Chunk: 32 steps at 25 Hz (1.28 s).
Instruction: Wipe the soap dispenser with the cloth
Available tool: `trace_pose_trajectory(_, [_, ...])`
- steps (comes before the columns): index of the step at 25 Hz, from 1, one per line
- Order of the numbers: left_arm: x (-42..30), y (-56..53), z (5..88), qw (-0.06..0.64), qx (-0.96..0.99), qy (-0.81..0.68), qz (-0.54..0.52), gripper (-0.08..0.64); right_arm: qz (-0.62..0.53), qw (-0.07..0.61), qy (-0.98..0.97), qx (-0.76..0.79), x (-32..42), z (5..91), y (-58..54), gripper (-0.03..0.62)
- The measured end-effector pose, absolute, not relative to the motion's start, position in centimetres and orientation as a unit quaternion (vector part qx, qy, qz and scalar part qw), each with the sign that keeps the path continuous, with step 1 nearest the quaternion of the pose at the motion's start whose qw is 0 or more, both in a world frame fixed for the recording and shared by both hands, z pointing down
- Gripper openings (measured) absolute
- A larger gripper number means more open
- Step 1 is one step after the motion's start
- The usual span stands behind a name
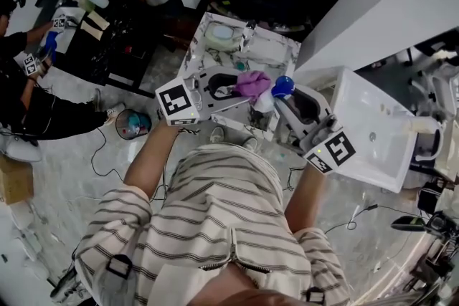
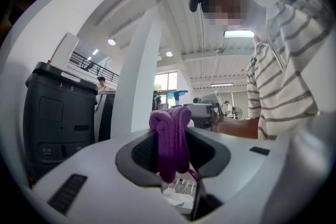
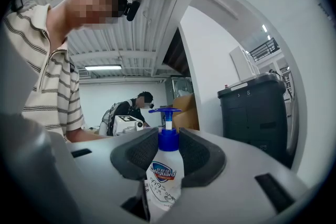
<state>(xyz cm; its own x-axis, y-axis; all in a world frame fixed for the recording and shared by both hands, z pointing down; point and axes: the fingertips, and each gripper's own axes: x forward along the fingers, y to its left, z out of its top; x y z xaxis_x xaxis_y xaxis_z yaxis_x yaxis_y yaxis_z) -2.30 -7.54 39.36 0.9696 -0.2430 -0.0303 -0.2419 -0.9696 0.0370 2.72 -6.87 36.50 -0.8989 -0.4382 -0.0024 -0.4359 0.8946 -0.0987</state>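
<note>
Two handheld grippers are held level in front of the person's striped shirt (image 1: 215, 211), their tips close together above the floor. The left gripper (image 1: 228, 87) is closed on a purple cloth (image 1: 252, 84), which is bunched between the dark pads and stands above them in a folded lump; in the left gripper view the cloth is seen pinched from both sides, with a loose end hanging down toward the gripper's body. The right gripper (image 1: 292, 102) is closed on the soap dispenser (image 1: 267, 101), a white bottle with a blue collar and a blue pump head; in the right gripper view the pads are pressed against the bottle's shoulder and neck, the pump is uppermost, and the printed label is turned toward the camera. In the head view the cloth is seen just beside the dispenser's blue pump, on its left; whether the two are touching cannot be told. A white sink (image 1: 373, 132) is seen to the right of the right gripper, and a white table (image 1: 276, 50) with several items on it lies beyond the tips; a black bin (image 3: 260, 113) is seen at the right of the right gripper view. A second person (image 1: 29, 82) in dark clothing is seen at the far left of the head view, well apart.
</note>
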Motion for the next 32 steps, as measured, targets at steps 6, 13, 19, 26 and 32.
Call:
trace_pose_trajectory(6, [-2.3, -7.7, 38.5, 0.01, 0.99, -0.139, -0.022, 0.126, -0.049, 0.01, 0.97, -0.238, 2.8, 36.7, -7.3, 0.133])
trace_pose_trajectory(13, [-3.1, -7.9, 37.9, 0.016, 0.983, -0.176, -0.046, 0.126, -0.055, 0.017, 0.959, -0.277, 3.6, 37.2, -8.3, 0.133])
trace_pose_trajectory(19, [-3.6, -8.9, 39.7, 0.011, 0.966, -0.259, -0.014, 0.126, -0.062, 0.01, 0.939, -0.338, 4.5, 38.1, -10.7, 0.133])
trace_pose_trajectory(26, [-4.6, -10.1, 42.0, 0.044, 0.939, -0.34, 0.006, 0.124, -0.076, -0.012, 0.916, -0.393, 4.6, 40.5, -13.0, 0.133])
trace_pose_trajectory(32, [-5.5, -11.3, 44.8, 0.077, 0.906, -0.415, 0.032, 0.123, -0.074, -0.026, 0.902, -0.424, 4.5, 42.6, -14.6, 0.133])
